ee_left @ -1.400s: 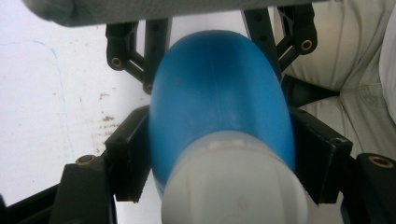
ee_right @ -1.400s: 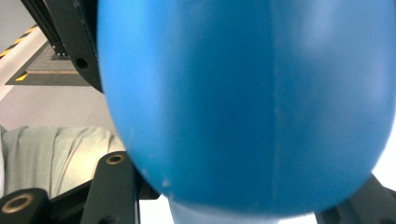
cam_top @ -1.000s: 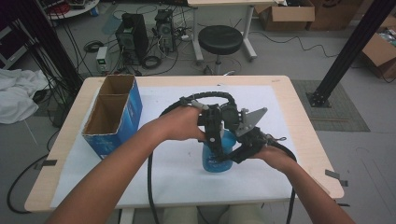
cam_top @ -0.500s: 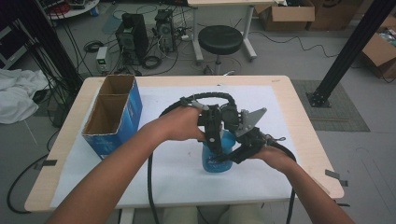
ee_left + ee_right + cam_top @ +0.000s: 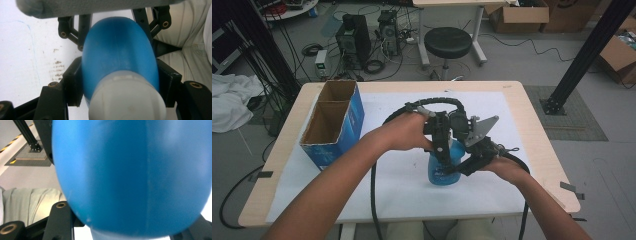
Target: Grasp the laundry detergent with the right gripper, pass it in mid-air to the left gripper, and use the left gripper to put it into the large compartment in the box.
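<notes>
Smooth, semi-matt blue plastic bottle [image 5: 445, 167]; matt white paper sheet [image 5: 402, 185] over pale wood table [image 5: 277, 165].

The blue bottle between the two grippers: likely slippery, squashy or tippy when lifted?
The blue bottle looks like smooth, rounded plastic, so the jaws could slide on it. Its thin-looking wall may give under a squeeze. Standing upright on the white sheet, taller than wide, it could tip if pushed high.
</notes>
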